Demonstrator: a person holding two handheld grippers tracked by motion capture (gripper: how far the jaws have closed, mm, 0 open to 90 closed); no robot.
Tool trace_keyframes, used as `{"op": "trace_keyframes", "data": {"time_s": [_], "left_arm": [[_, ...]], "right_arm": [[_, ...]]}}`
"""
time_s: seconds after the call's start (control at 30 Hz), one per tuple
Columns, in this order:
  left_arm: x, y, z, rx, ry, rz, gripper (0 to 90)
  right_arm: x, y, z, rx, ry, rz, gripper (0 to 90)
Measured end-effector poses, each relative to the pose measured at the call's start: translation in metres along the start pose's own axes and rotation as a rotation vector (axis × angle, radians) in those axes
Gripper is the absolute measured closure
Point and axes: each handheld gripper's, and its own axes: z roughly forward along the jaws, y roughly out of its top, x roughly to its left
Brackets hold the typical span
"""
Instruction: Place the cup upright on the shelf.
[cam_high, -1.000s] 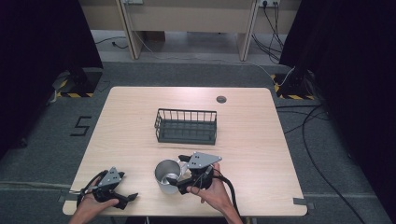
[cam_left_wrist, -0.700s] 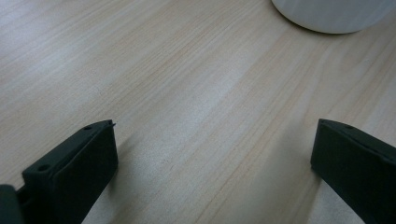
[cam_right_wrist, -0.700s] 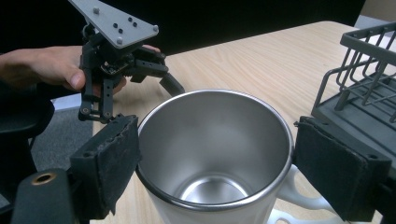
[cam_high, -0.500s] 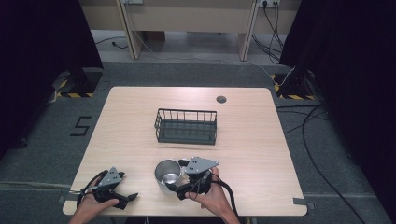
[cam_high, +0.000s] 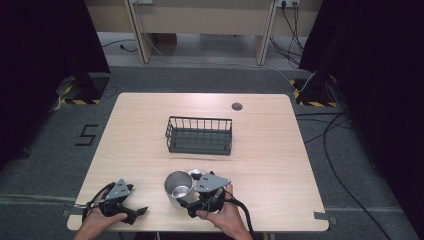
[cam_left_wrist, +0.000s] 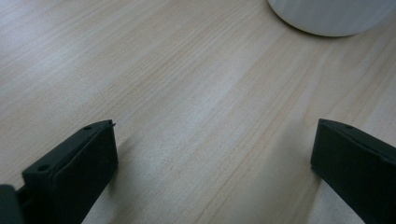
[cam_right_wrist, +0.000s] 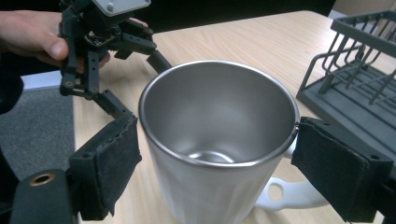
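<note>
Mug (cam_right_wrist: 219, 154), steel-lined, rigid and slick, stands at the bench's (cam_high: 280, 165) 6 o'clock edge, its rim squeezed by the right gripper (cam_right_wrist: 217, 172), whose jaws have just been closing; left gripper (cam_left_wrist: 210, 172) gapes, holding nothing.

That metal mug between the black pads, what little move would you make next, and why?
Probably squeeze the right gripper a little tighter. The mug stands upright on the table between its pads, which have just been closing; the right pad meets the rim, but I cannot tell that the left one presses. A firm grip should come before lifting it toward the wire basket.
</note>
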Motion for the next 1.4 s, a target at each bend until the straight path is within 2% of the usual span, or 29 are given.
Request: {"op": "trace_keyframes", "data": {"time_s": [0.1, 0.27, 0.4, 0.53, 0.77, 1.17, 1.4], "left_arm": [[0.0, 0.0, 0.0, 0.0, 0.0, 0.0, 0.0], [0.0, 0.0, 0.0, -0.001, 0.0, -0.001, 0.0], [0.0, 0.0, 0.0, -0.001, 0.0, -0.001, 0.0], [0.0, 0.0, 0.0, -0.001, 0.0, -0.001, 0.0], [0.0, 0.0, 0.0, -0.001, 0.0, -0.002, 0.0], [0.0, 0.0, 0.0, -0.001, 0.0, -0.001, 0.0], [0.0, 0.0, 0.0, -0.001, 0.0, -0.001, 0.0]], "right_arm": [[-0.001, 0.001, 0.004, -0.01, -0.005, -0.008, 13.2], [0.005, 0.007, 0.009, -0.003, -0.04, -0.062, 11.7], [0.001, 0.011, 0.014, -0.007, -0.017, -0.07, 8.6], [-0.002, 0.014, 0.023, -0.01, -0.001, -0.059, 6.3], [0.001, 0.023, 0.038, 0.021, -0.022, -0.061, 5.1], [-0.001, 0.026, 0.048, 0.029, -0.019, -0.022, 5.3], [-0.003, 0.024, 0.044, 0.032, -0.069, 0.007, 5.6]]}}
